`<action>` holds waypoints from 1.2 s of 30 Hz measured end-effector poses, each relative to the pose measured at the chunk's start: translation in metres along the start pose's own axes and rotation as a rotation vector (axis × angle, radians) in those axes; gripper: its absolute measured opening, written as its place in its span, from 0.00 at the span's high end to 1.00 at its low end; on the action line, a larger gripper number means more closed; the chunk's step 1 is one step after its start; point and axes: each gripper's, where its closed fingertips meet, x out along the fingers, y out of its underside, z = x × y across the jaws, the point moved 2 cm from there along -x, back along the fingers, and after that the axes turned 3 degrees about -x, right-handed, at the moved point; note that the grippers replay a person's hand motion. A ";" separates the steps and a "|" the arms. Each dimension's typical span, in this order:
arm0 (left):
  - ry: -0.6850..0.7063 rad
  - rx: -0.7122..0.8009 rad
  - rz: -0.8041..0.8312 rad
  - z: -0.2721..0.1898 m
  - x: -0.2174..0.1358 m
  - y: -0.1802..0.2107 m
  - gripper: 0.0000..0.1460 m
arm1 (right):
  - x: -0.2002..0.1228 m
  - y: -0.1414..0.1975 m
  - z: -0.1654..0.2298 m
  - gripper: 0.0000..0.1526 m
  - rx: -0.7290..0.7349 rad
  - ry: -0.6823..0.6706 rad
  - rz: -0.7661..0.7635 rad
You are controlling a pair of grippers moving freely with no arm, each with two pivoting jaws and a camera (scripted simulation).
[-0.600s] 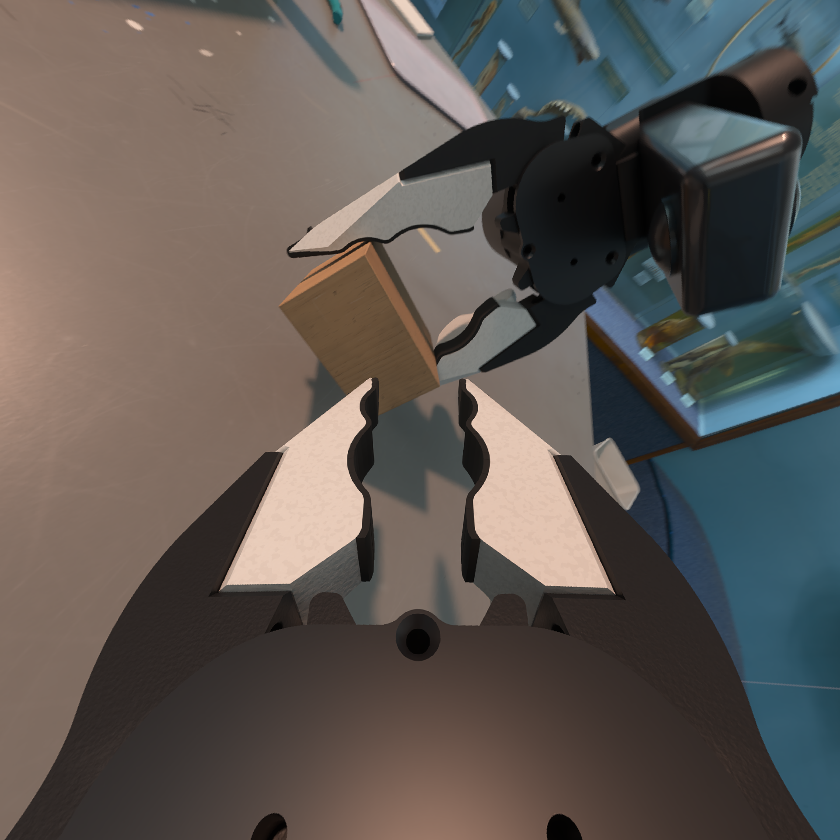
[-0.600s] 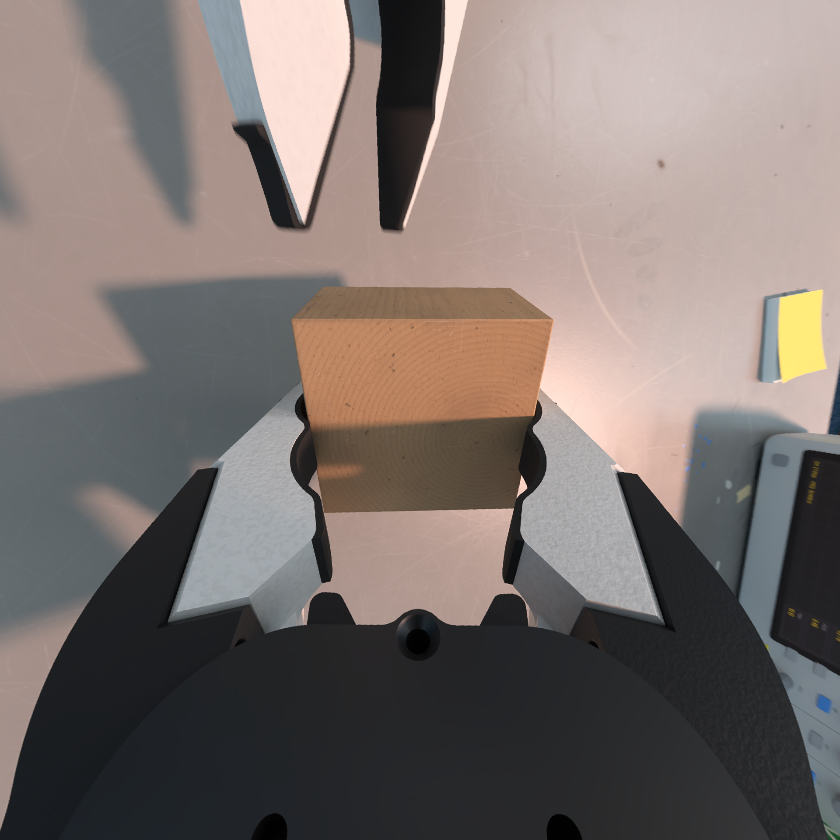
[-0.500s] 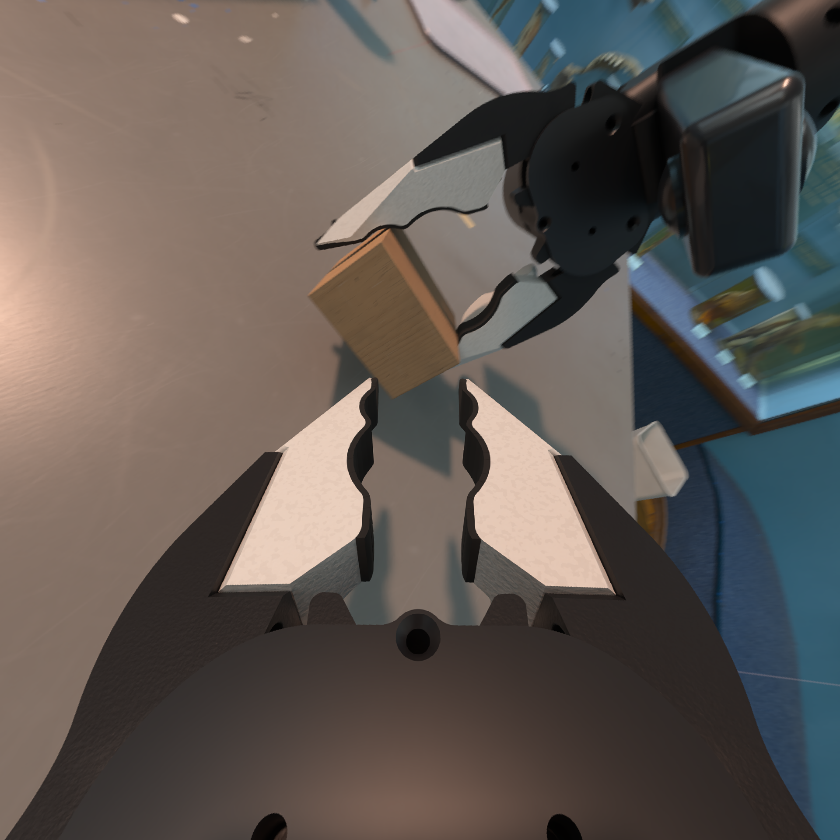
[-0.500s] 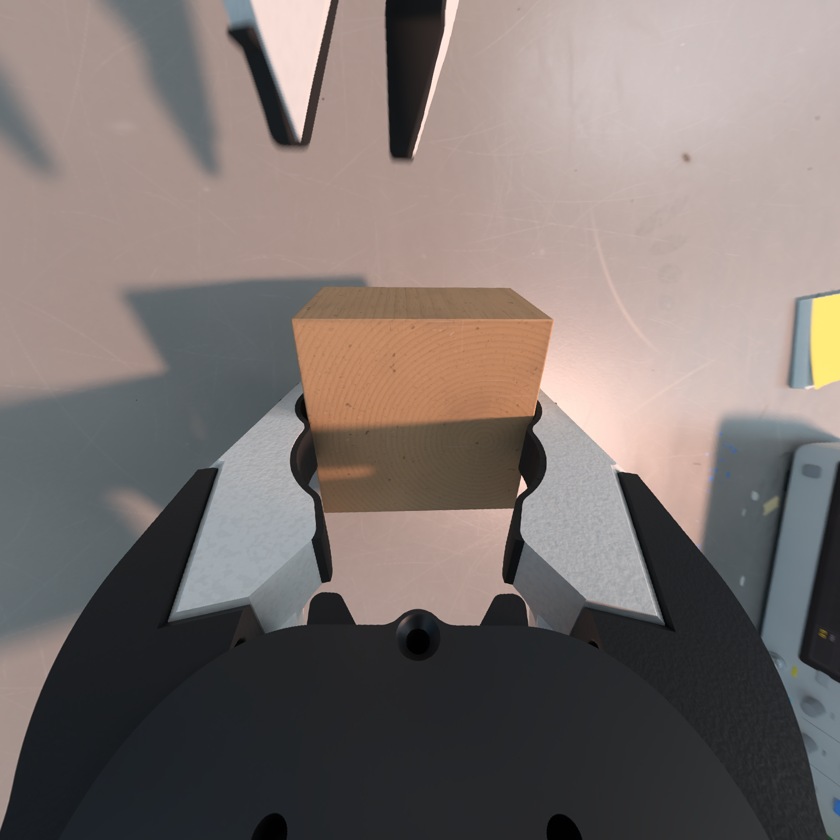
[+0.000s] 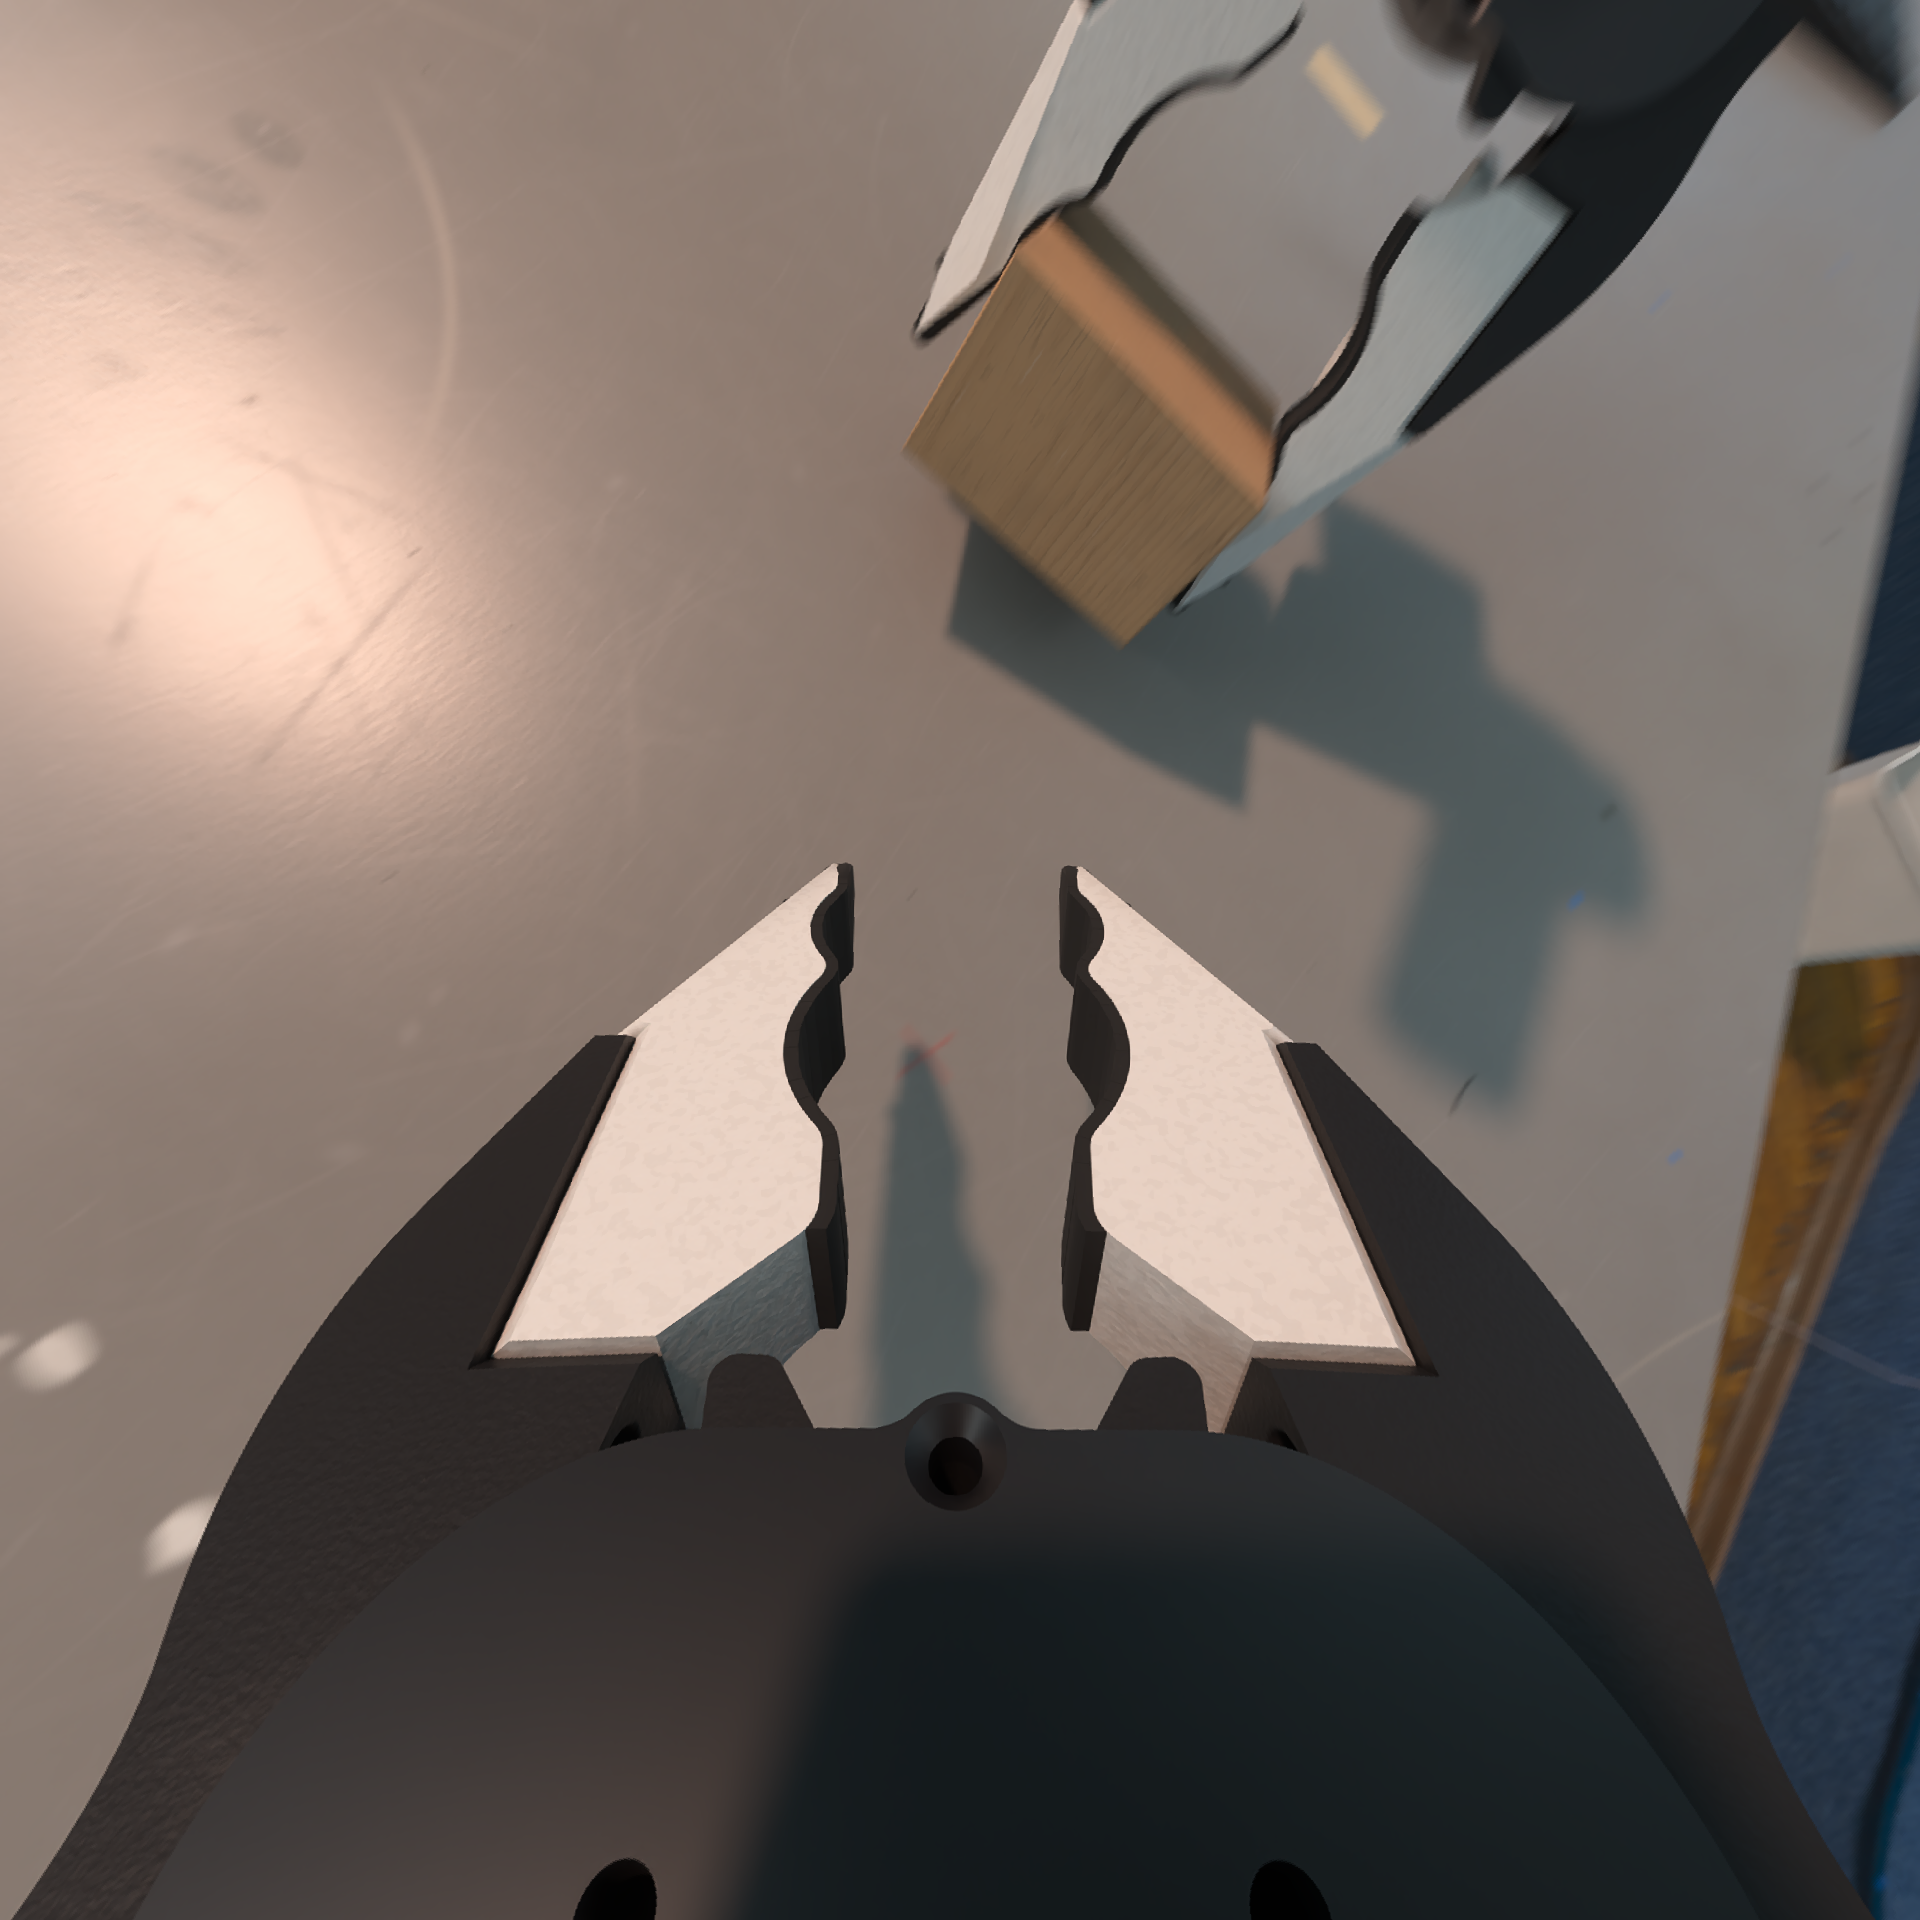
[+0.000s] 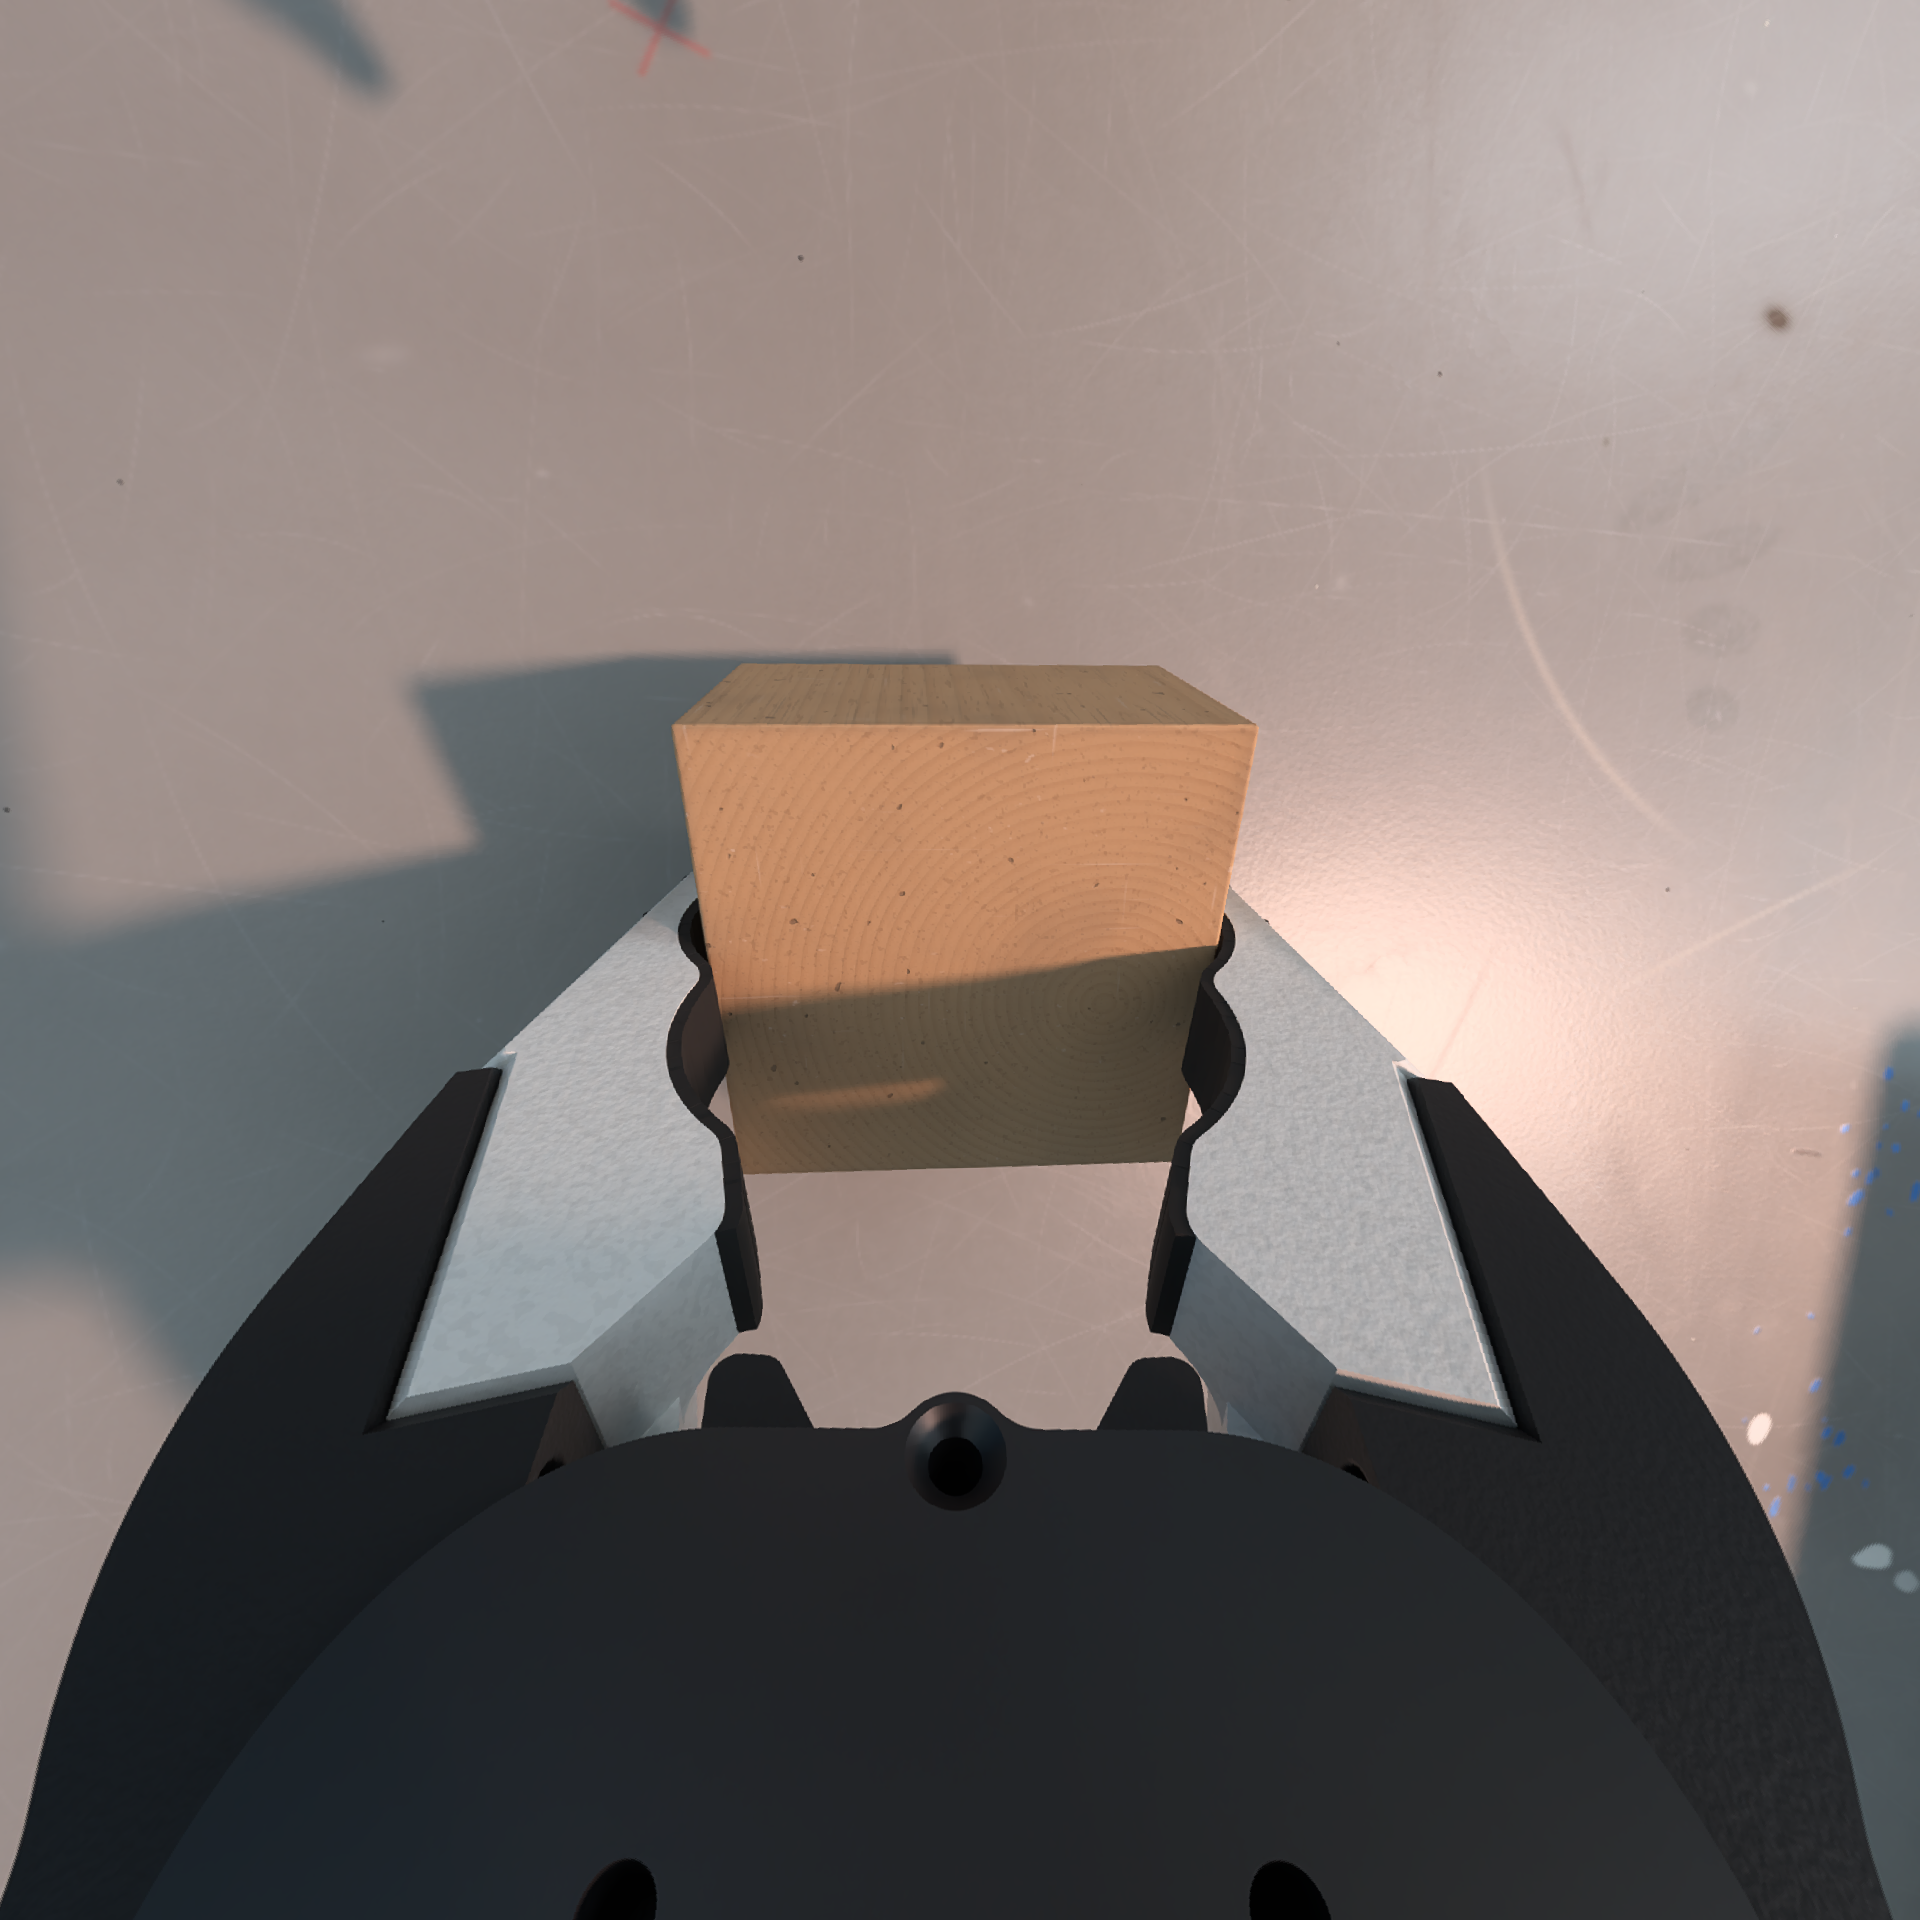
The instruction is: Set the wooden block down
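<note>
The wooden block (image 6: 961,914) is a light-brown cube held between the jaws of my right gripper (image 6: 961,906), which is shut on it. It hangs just above the grey table (image 6: 1351,416), with its shadow close beneath. In the left wrist view the block (image 5: 1081,457) sits at the upper right, tilted, with the right gripper's fingers (image 5: 1049,156) on both sides of it. My left gripper (image 5: 956,883) is open and empty. It is over bare table, apart from the block and nearer than it.
A small red cross mark (image 6: 655,36) is on the table beyond the block; it also shows between the left fingers (image 5: 920,1044). The table's right edge (image 5: 1870,520) runs past a white object (image 5: 1870,862) and a gold-edged frame (image 5: 1787,1195).
The left gripper has drawn back from the block and no longer shows in the right wrist view. The right gripper still holds the block and has moved across the table.
</note>
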 end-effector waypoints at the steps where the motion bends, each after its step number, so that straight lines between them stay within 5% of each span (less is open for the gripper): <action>1: -0.033 0.022 0.036 0.006 -0.007 0.005 0.73 | 0.000 0.000 0.000 0.41 0.007 -0.004 -0.004; 7: -0.266 0.132 0.234 0.052 -0.049 0.032 0.73 | 0.001 0.001 0.003 0.41 0.003 -0.052 0.003; 13: -0.408 0.275 0.411 0.082 -0.055 0.057 0.71 | 0.003 0.000 0.009 0.41 -0.008 -0.131 0.050; 36: -0.300 0.305 0.364 0.087 -0.034 0.054 0.92 | 0.002 -0.001 0.015 0.43 0.011 -0.215 0.034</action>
